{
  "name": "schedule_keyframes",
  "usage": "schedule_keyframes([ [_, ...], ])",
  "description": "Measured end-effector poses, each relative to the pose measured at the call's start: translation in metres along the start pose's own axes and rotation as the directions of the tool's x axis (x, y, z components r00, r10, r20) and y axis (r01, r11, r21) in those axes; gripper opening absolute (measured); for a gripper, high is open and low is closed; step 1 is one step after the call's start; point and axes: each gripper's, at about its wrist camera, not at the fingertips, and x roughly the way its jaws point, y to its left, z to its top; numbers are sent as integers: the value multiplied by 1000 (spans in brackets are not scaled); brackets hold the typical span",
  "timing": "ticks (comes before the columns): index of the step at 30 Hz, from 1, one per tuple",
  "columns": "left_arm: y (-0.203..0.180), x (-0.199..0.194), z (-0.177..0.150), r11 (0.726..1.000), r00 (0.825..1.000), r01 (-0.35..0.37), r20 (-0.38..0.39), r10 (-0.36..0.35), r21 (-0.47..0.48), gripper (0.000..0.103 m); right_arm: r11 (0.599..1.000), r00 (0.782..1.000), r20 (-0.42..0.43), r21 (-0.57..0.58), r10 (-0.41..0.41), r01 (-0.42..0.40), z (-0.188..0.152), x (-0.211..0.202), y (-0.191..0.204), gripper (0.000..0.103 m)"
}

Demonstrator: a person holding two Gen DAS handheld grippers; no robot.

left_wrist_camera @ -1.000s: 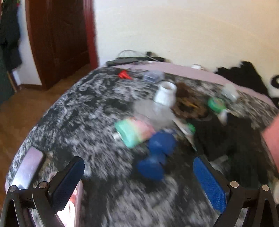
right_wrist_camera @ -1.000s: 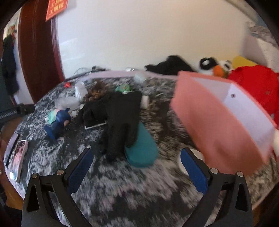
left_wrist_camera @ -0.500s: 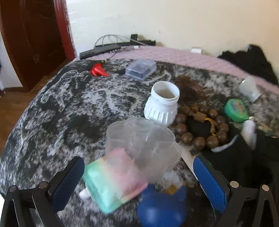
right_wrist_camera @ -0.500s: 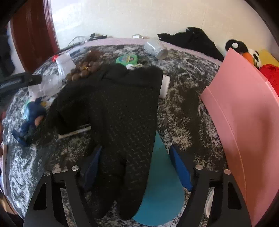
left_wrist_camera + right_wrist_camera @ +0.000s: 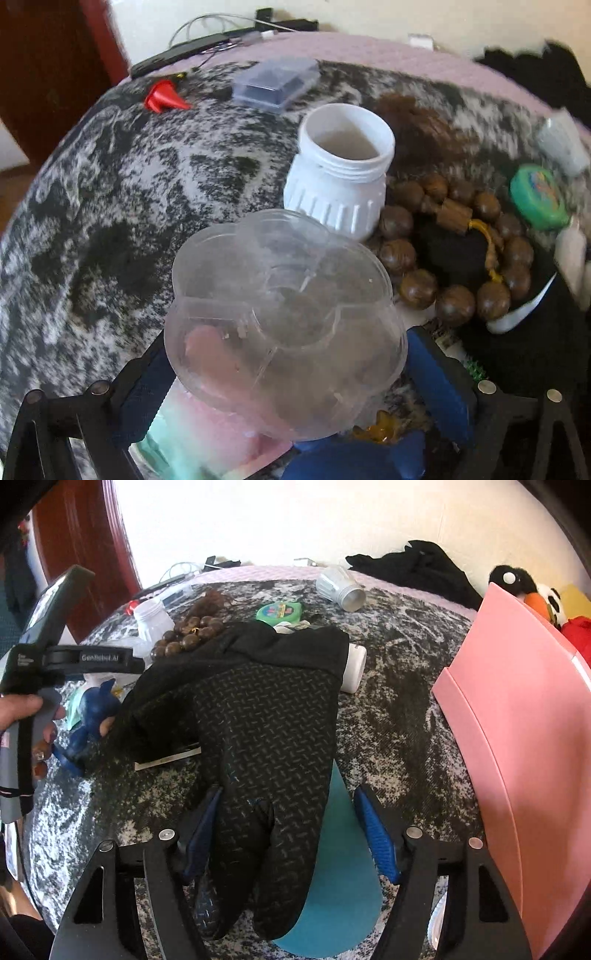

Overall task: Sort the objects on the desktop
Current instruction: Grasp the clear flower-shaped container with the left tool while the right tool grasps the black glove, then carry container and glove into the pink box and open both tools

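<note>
In the left wrist view my left gripper [image 5: 288, 373] stands open around a clear flower-shaped plastic container [image 5: 280, 314]; its blue pads flank the container's base, and I cannot tell whether they touch it. A pastel green-and-pink item [image 5: 207, 439] and a blue figurine [image 5: 354, 458] lie just below. In the right wrist view my right gripper [image 5: 288, 834] is open, its pads on either side of a black glove [image 5: 258, 731] that lies over a teal pad [image 5: 340, 897].
A white open jar [image 5: 340, 184], a wooden bead bracelet [image 5: 454, 251], a green round tin [image 5: 537, 201], a clear lidded box [image 5: 277, 86] and a red cone [image 5: 164, 98] lie on the mottled cloth. A pink folder [image 5: 524, 738] stands at the right.
My left gripper moved forward and its pads now flank the clear container. My right gripper came down over the black glove and narrowed around it.
</note>
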Motion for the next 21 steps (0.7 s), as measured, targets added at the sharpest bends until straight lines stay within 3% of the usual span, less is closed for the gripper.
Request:
schedule_keyframes([
  [4,2,-23,1,1000,997,23,70,-21,-20,97,999,999,9,36,31,-31,-1,-5,-5,71],
  [9,0,-62,1,998,985,63,162,-59,-23,97,996,994,88,53,66,-71,2,-25,-9,54],
  [10,-1,-70,0,997,982,73,177,-68,-22,97,996,993,103,47,64,-69,2,-30,-8,47],
  [11,-2,-74,1,997,979,80,188,-74,-20,97,998,991,120,29,60,-64,2,-34,-7,28],
  [13,-4,-87,-1,996,974,94,209,-90,-7,97,999,988,147,2,49,-50,1,-42,-4,0],
  [19,0,-97,-5,990,967,140,217,-136,-6,97,997,983,167,2,79,-80,0,-48,-5,3],
  [21,3,-98,-6,987,964,160,217,-154,-8,97,999,986,159,9,48,-50,2,-40,-6,49],
])
